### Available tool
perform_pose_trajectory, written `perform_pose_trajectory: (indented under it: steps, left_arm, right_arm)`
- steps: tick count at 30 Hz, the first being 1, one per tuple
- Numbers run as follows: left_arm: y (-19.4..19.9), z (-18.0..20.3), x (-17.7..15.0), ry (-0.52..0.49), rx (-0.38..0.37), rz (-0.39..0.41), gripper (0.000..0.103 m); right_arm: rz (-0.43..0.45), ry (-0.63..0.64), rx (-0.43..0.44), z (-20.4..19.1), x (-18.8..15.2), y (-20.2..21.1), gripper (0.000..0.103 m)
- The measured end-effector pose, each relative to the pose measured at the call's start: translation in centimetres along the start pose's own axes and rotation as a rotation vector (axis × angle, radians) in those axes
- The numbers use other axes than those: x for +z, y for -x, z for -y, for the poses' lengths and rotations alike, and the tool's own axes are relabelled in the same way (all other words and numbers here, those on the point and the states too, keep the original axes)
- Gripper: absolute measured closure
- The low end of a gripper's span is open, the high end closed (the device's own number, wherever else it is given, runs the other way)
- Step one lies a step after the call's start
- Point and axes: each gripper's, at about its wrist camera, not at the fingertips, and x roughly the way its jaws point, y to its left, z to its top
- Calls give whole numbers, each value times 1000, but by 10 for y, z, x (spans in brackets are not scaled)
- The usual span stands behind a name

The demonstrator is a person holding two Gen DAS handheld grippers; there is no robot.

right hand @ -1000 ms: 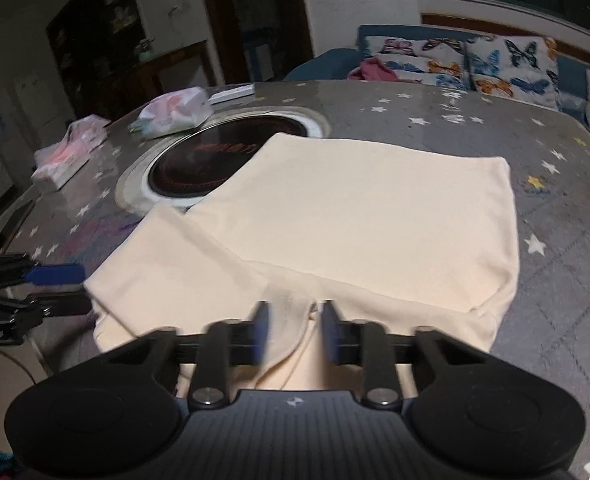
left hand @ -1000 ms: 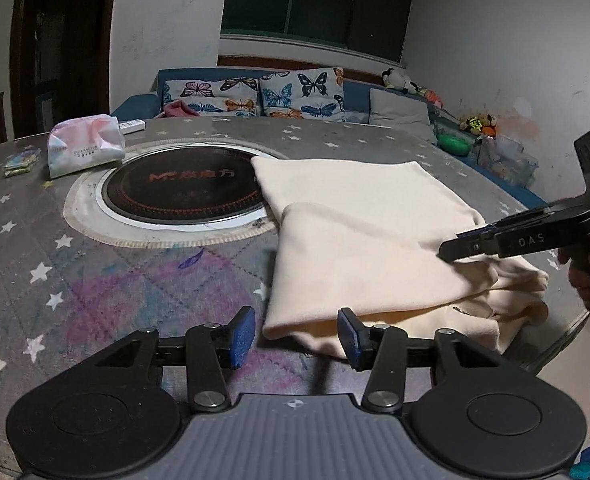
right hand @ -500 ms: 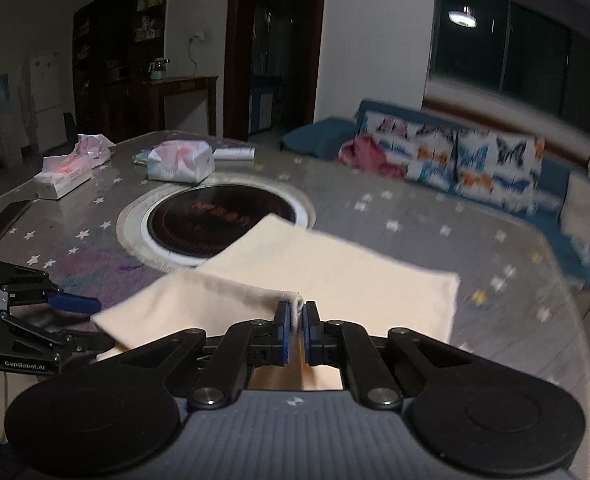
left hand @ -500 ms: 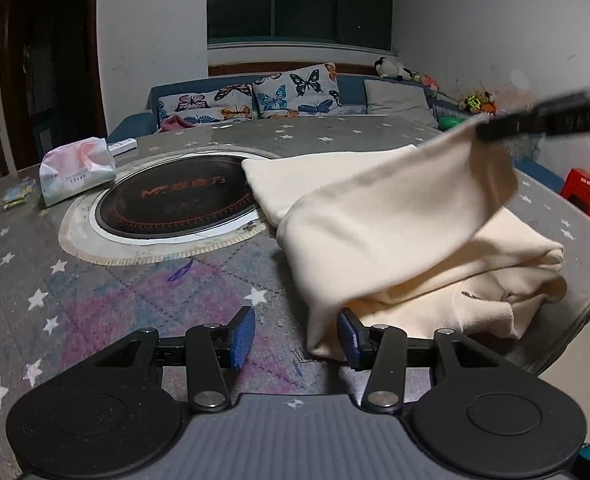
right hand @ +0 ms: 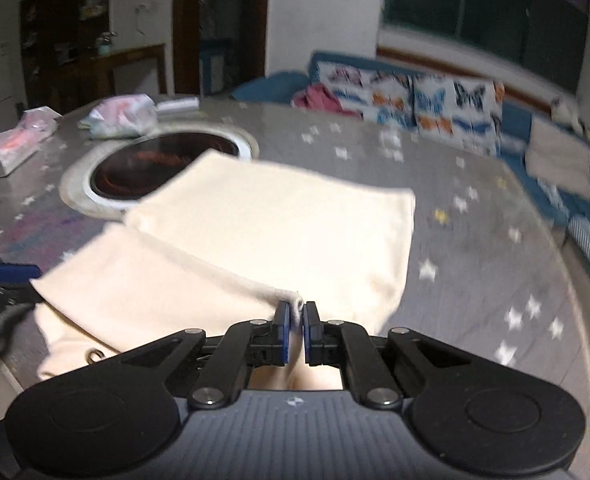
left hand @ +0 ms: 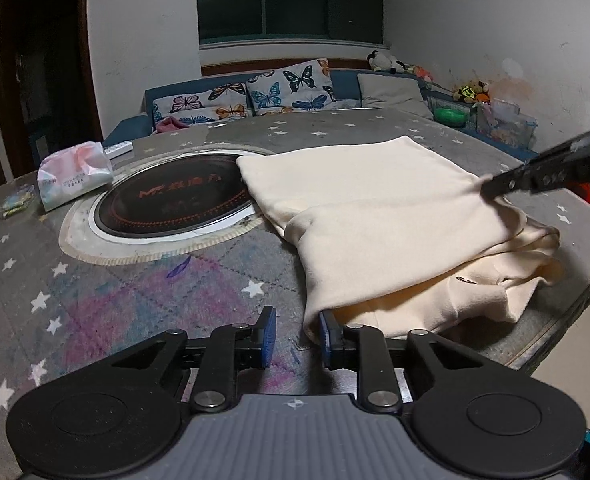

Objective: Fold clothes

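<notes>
Right tool [right hand: 293, 330]: blue pads clamped on a corner of the cream garment [right hand: 255, 236], holding that edge just off the bench [right hand: 475, 248]; fabric pinched tight between the pads, jaws nearly touching. In the left wrist view the same tool [left hand: 495, 186] comes in from the right, cloth draping down from its tip. Left tool [left hand: 295, 334]: jaws closing, partly open, near corner of the garment [left hand: 375, 216] at the right pad but not gripped; bare bench cover between the pads. Garment is folded over itself, top layer lifted on the right side, lower layers bunched at the bench's near right edge, far end flat and overlapping the round black cooktop [left hand: 175, 204] set in the bench. Star-print grey cover on the bench. Tissue pack [left hand: 75, 174] left of the cooktop, well apart from the garment. Butterfly cushions [left hand: 287, 88] on the sofa behind. Right wrist view is motion-blurred.
</notes>
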Motion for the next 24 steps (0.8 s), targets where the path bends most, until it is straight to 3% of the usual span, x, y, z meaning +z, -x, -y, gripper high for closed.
perform_pose_trajectory:
  steps: [7, 13, 21, 24]
  left_arm:
    - [12, -10, 11, 15, -47, -1, 75]
    - [16, -15, 37, 44, -93, 54, 71]
    - [-28, 5, 66, 43, -177, 59, 72]
    - [-50, 10, 68, 34, -175, 34, 72]
  right_arm:
    - [18, -17, -3, 12, -3, 8, 91]
    - [73, 3, 14, 12, 1, 19, 91]
    - [65, 24, 49, 4, 0, -2, 91]
    - [42, 14, 43, 8, -5, -11, 91]
